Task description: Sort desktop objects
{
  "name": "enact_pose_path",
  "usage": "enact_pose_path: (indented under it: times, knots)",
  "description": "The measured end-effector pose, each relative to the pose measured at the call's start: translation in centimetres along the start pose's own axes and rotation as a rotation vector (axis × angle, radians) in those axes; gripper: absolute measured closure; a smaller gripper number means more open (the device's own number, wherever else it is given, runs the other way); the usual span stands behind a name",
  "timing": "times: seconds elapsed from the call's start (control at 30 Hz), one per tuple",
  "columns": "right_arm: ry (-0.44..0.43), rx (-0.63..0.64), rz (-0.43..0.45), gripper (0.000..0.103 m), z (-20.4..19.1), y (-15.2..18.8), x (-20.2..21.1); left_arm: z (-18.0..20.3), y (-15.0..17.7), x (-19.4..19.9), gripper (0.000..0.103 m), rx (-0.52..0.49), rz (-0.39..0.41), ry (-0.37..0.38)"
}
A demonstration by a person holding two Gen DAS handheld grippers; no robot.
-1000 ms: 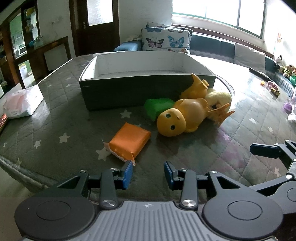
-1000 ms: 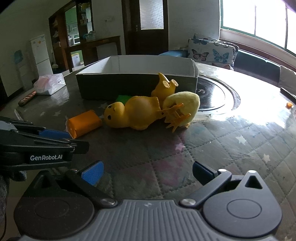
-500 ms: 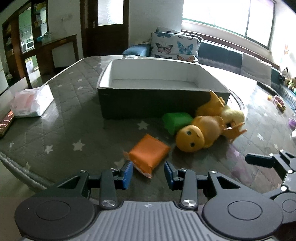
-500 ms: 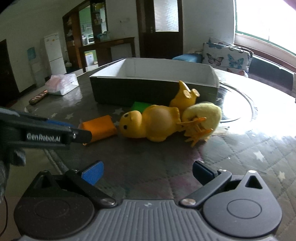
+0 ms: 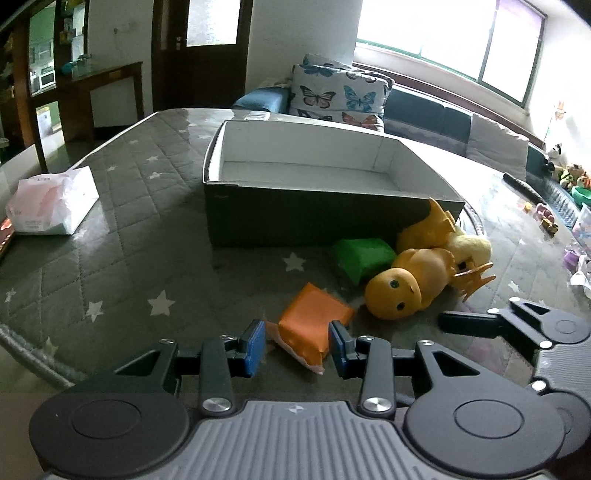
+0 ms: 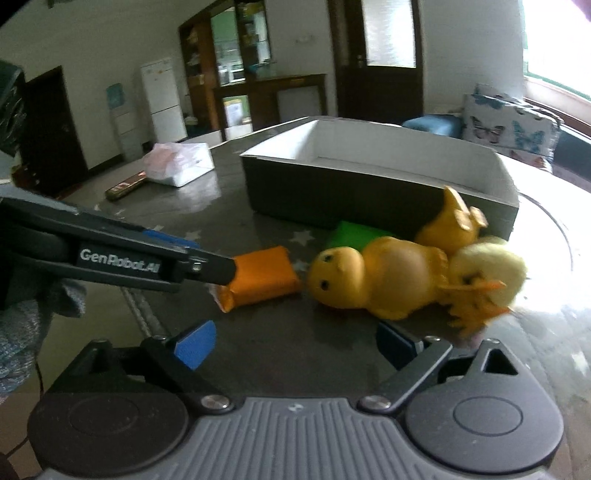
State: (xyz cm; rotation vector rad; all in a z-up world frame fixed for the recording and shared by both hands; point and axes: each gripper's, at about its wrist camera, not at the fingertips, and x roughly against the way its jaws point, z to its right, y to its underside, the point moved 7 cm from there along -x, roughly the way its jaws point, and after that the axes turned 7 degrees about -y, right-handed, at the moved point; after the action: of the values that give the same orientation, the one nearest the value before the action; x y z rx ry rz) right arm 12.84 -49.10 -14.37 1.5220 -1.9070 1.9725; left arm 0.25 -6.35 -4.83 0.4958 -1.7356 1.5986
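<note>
Orange packet now between left gripper pads

Left gripper has closed in around orange packet.

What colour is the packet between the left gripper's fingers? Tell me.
Orange. The packet shows best in the left wrist view, between the open left gripper.

Daylight pouring from overexposed windows, glare washing across the glossy worktop, fisheye bending edges, right view blurring slightly.
</note>
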Motion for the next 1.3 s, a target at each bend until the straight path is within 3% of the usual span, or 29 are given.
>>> enact_pose_path:
  times: [0.4, 0.67, 1.0, 1.17, 1.3]
  knots:
    - [-0.073, 0.037, -0.035, 0.018, -1.3, -1.1, -2.7, 0.4, -1.6, -1.3, 0.063, -0.105, 0.003, 0.062]
    - [-0.091, 0.043, -0.054, 0.036, -0.9, -1.1, -4.2, 1.0, -1.2, -2.7, 0.063, -0.17, -0.054, 0.125]
    - [-0.108, 0.029, -0.038, 0.052, -0.5, -1.9, -5.4, 1.0, -1.3, -3.5, 0.061, -0.173, -0.077, 0.114]
    - [-0.122, 0.023, -0.026, 0.06, -0.5, -2.0, -5.3, 0.8, -1.3, -3.1, 0.067, -0.163, -0.082, 0.106]
    - [-0.124, 0.022, -0.015, 0.06, -0.7, -2.2, -5.1, 0.7, -1.3, -2.6, 0.073, -0.161, -0.077, 0.103]
